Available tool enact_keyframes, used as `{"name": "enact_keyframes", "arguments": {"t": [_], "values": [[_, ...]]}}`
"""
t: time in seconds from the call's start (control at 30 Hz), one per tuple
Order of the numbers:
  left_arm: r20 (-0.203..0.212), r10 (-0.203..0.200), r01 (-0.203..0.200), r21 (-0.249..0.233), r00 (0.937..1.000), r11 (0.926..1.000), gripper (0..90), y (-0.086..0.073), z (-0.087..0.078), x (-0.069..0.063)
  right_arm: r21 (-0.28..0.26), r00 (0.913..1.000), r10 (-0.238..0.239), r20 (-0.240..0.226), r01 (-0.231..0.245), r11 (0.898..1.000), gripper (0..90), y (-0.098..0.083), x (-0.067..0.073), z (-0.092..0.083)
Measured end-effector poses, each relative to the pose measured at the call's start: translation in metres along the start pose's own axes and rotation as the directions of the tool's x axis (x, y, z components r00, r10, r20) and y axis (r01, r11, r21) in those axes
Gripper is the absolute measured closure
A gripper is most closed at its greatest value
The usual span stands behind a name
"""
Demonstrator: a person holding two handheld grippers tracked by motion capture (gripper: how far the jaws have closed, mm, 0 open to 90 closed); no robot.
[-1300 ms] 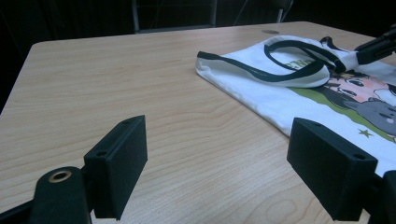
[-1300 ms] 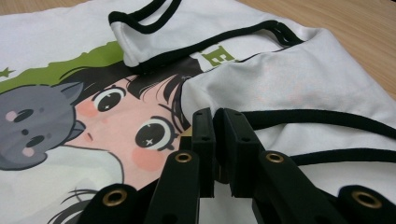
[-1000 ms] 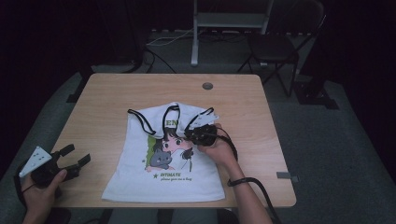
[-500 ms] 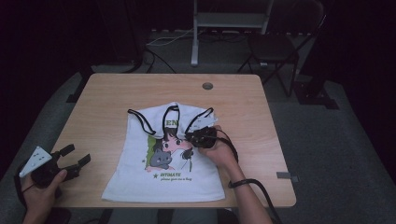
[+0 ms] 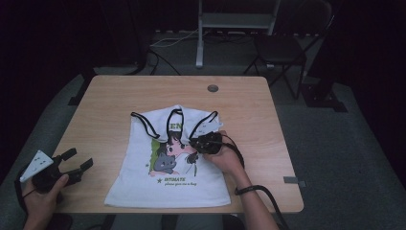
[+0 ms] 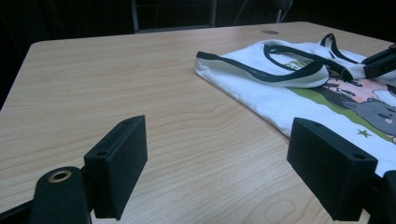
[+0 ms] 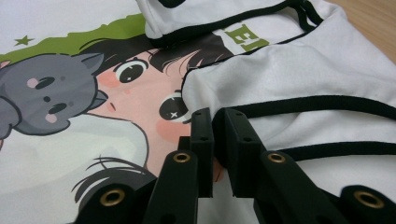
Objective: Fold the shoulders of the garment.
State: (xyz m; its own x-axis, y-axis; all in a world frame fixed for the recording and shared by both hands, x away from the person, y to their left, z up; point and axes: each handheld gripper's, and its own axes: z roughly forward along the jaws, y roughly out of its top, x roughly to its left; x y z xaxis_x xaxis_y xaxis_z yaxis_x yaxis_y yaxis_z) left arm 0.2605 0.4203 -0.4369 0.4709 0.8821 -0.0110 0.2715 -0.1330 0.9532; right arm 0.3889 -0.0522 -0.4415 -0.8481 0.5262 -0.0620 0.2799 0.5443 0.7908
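The top [image 5: 165, 165], a white sleeveless shirt with black binding at the neck and armholes and a cartoon print on the front, lies near the middle of the desk [image 5: 239, 103], hem toward the person, its straps folded down over the print. It reads as light, soft and limp: it will drape and crease from any point where it is lifted, and a single layer will likely slide over the one beneath rather than carry it along. The bound edges look firmer than the plain cloth, so the black trim [image 7: 322, 105] at an armhole or strap is probably the best place to take hold, since a pinch there should slip less than on the smooth printed panel. The right hand-held gripper [image 5: 200, 142] rests on the folded-over right shoulder of the top; in the right gripper view its jaws stand almost together with a narrow gap, having just been opening slightly, and the folded cloth edge lies at their tips, though I cannot tell whether the pads catch any of it. The left hand-held gripper [image 6: 233, 168] sits low over bare wood near the desk's left front corner, well apart from the top, its jaws spread wide with nothing between them.
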Motion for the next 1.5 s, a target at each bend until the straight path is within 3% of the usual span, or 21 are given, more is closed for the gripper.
{"name": "enact_keyframes", "arguments": {"t": [0.1, 0.2, 0.27, 0.37, 0.57, 0.67, 0.77, 1.13, 1.5], "values": [[-0.001, -0.001, 0.001, 0.0, 1.0, 1.0, 20.0, 0.0, 0.0, 0.0, -0.017, 0.9999, 0.01, 0.009, -0.01, 1.0, 72.6, 0.003, -0.001, -0.003], [0.0, 0.001, -0.001, 0.0, 1.0, 1.0, 20.0, 0.0, 0.0, 0.0, -0.068, 0.9988, 0.035, 0.035, -0.032, 0.997, 65.3, 0.011, -0.008, -0.009], [0.0, 0.002, -0.002, 0.0, 1.0, 1.0, 20.0, 0.0, 0.0, 0.0, -0.092, 0.9959, 0.056, 0.071, -0.049, 0.995, 60.7, 0.018, -0.013, -0.012], [0.0, 0.0, 0.0, -0.001, 1.0, 1.0, 20.0, 0.0, 0.0, 0.0, -0.082, 0.9928, 0.06, 0.103, -0.052, 0.995, 58.6, 0.025, -0.015, -0.007], [0.005, 0.005, -0.005, 0.0, 1.0, 1.0, 20.0, 0.0, 0.001, -0.001, 0.026, 0.9951, 0.006, 0.099, -0.008, 1.0, 57.1, 0.024, -0.005, 0.016], [0.007, 0.001, -0.001, -0.001, 1.0, 1.0, 20.0, 0.0, 0.0, -0.001, 0.066, 0.9953, -0.023, 0.095, 0.016, 0.998, 57.2, 0.02, -0.003, 0.018], [0.008, 0.001, -0.001, -0.001, 1.0, 1.0, 20.0, 0.0, 0.0, -0.001, 0.073, 0.994, -0.027, 0.106, 0.02, 0.997, 55.6, 0.019, -0.004, 0.016], [0.005, 0.001, -0.001, 0.0, 1.0, 1.0, 20.0, 0.0, 0.001, -0.001, -0.008, 0.9899, 0.0, 0.142, 0.001, 1.0, 51.2, 0.031, -0.004, 0.011], [0.007, 0.004, -0.004, -0.001, 1.0, 1.0, 20.0, 0.0, 0.001, -0.001, -0.032, 0.9948, 0.0, 0.102, 0.003, 0.999, 47.9, 0.058, 0.01, 0.035]]}}
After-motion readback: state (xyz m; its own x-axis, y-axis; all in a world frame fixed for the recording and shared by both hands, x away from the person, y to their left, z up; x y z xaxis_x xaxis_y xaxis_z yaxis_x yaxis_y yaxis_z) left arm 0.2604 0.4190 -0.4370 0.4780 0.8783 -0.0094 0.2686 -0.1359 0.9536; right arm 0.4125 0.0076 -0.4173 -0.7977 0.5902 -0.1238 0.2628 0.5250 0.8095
